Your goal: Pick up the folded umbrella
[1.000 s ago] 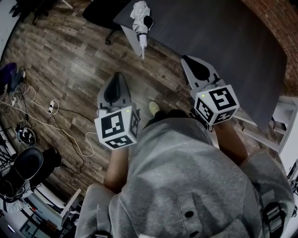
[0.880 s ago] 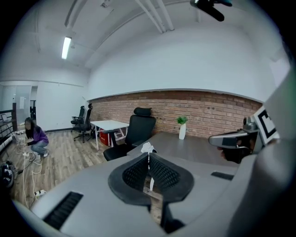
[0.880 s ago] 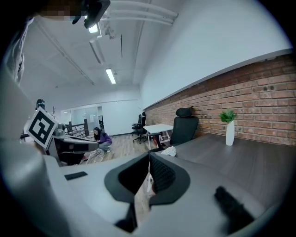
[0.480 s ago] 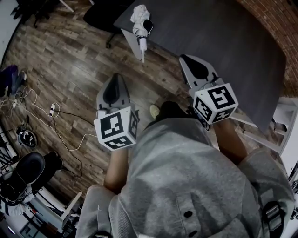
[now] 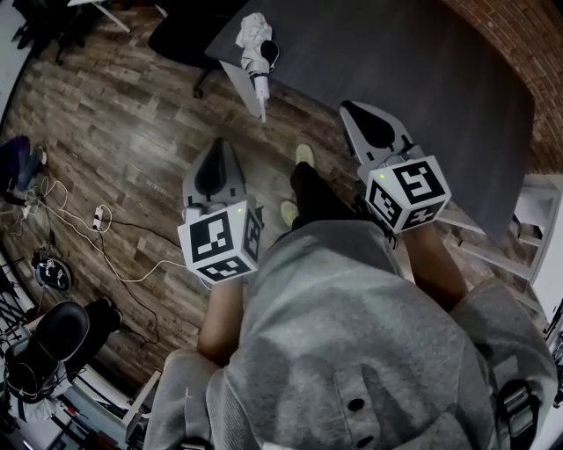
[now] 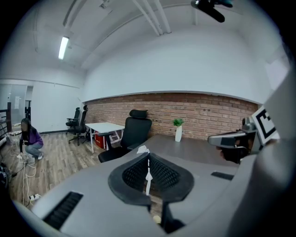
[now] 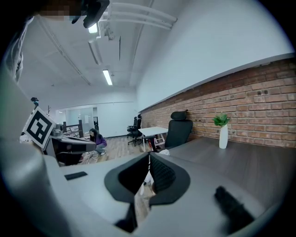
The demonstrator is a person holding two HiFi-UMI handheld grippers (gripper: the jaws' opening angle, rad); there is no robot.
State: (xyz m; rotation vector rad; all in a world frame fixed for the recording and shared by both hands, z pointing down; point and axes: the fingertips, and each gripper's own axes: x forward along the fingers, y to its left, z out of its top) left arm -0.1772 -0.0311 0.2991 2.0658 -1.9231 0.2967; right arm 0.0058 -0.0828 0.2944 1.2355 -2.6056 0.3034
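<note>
The folded umbrella (image 5: 257, 54), white and black, lies on the corner of the dark table (image 5: 413, 61), with its thin tip (image 5: 262, 107) sticking out over the wooden floor. In the left gripper view the umbrella (image 6: 142, 150) shows as a white bundle just past the jaw tips. My left gripper (image 5: 221, 144) is shut and empty over the floor, well short of the umbrella. To its right, my right gripper (image 5: 351, 108) is also shut and empty, at the table's near edge. Both sets of jaws meet tip to tip in their own views, the left gripper (image 6: 149, 155) and the right gripper (image 7: 149, 156).
A black office chair (image 5: 180, 25) stands just beyond the table corner. Cables (image 5: 106, 215) trail over the floor at left. A white vase with a plant (image 6: 178, 132) stands far back on the table by the brick wall. A person (image 6: 28, 141) crouches at the far left.
A dark-trousered leg and shoe have stepped forward between the two grippers. Both grippers stay shut and keep their places.
</note>
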